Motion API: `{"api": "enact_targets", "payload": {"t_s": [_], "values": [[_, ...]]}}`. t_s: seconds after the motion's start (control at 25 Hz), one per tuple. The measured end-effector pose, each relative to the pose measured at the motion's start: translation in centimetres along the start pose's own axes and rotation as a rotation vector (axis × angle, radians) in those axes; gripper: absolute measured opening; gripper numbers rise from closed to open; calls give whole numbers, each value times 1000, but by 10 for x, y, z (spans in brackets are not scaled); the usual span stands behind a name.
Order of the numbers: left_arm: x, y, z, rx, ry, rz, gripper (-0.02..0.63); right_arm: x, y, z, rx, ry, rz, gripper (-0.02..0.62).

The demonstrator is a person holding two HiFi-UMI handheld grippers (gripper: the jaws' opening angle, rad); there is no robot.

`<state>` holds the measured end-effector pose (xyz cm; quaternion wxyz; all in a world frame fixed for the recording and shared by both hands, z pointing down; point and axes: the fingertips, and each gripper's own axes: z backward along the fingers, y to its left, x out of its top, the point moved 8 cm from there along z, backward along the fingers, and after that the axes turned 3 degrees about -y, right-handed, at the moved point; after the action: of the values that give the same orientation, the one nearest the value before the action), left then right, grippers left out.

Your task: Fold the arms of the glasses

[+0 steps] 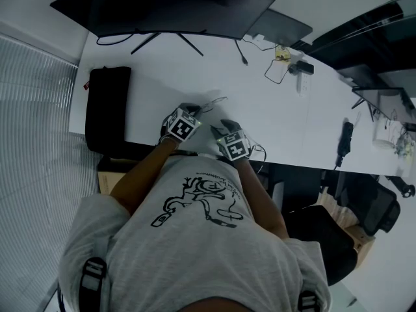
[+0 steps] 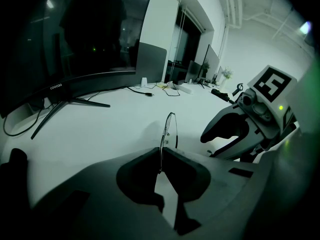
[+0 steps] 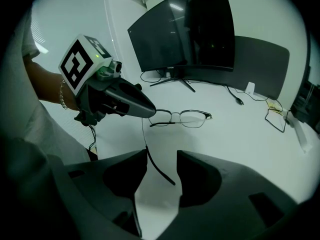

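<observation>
Thin wire-rimmed glasses (image 3: 187, 118) stand on the white desk (image 1: 273, 119); in the head view they are a faint outline (image 1: 212, 103) just beyond both grippers. My left gripper (image 2: 160, 154) is shut on the frame's end by the hinge, and the glasses (image 2: 169, 130) rise edge-on from its tips. Seen from the right gripper view, the left gripper (image 3: 145, 109) pinches that end. One arm lies folded along the lenses. The other arm (image 3: 159, 168) sticks out toward my right gripper (image 3: 162, 154), which is open with that arm in its gap, close to the left finger.
A wide curved monitor (image 1: 175, 8) stands at the back of the desk, with a dark panel (image 1: 279, 26) beside it. A black pad (image 1: 107, 106) lies at the left edge. Cables and small items (image 1: 286, 64) sit to the right. The desk's near edge (image 1: 292, 163) runs just below the grippers.
</observation>
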<state>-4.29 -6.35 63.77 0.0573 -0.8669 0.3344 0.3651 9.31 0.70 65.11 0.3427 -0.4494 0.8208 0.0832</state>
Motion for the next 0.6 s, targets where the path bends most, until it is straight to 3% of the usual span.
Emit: {"api": "enact_targets", "payload": {"t_s": [0.6], "values": [[-4,-6,2,-23,6,-7,34,-1,-9,2,-50,-24,-9,196]]}}
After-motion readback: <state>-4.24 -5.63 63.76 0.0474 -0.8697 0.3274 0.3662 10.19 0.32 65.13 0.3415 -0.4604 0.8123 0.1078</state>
